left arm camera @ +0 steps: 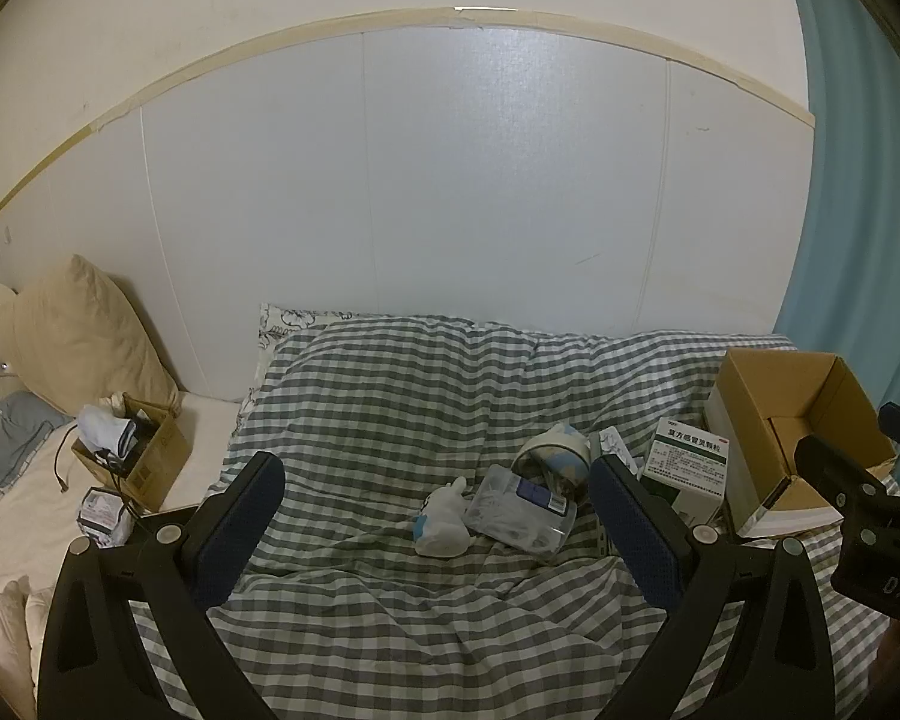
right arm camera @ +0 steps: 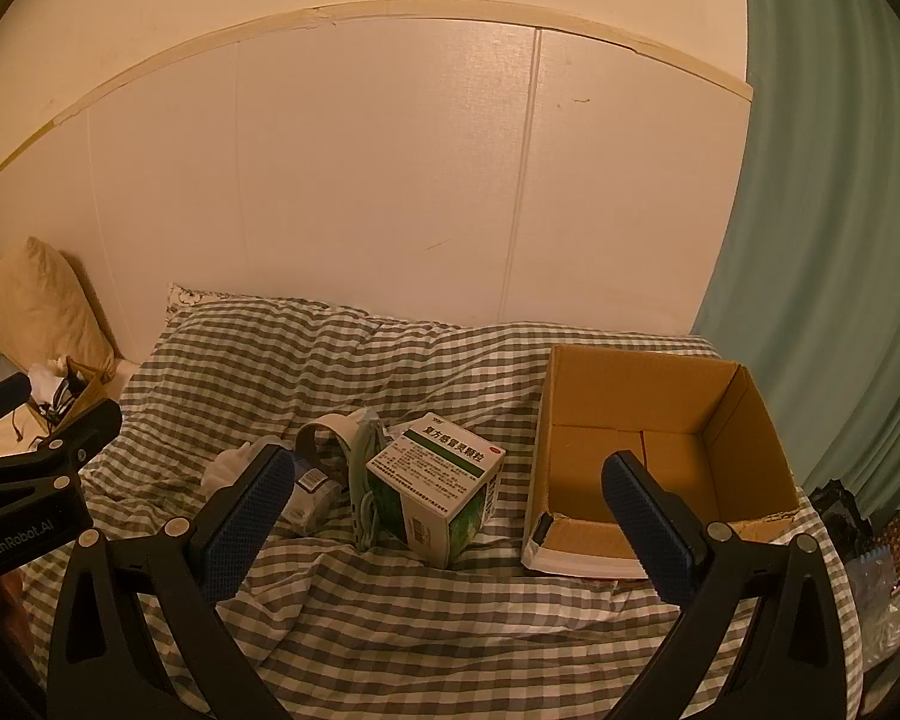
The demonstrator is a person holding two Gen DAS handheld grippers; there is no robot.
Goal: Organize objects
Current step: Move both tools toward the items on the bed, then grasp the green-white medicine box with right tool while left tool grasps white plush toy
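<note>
On the checked bedspread point(left arm camera: 390, 396) lie a small white toy figure point(left arm camera: 444, 519), a clear plastic case point(left arm camera: 519, 516), a patterned tape roll point(left arm camera: 555, 459) and a green-and-white medicine box point(left arm camera: 687, 462). The medicine box point(right arm camera: 444, 480) also stands in the middle of the right wrist view, left of an open empty cardboard box point(right arm camera: 660, 450). My left gripper point(left arm camera: 438, 492) is open and empty, above the bedspread in front of the toy. My right gripper point(right arm camera: 444, 486) is open and empty, short of the medicine box and the cardboard box.
A smaller cardboard box point(left arm camera: 135, 456) full of socks and cables sits at the left by a cream pillow point(left arm camera: 84, 336). A small packet point(left arm camera: 102, 513) lies beside it. A teal curtain point(right arm camera: 822, 240) hangs at the right. A panelled wall point(left arm camera: 450, 180) stands behind the bed.
</note>
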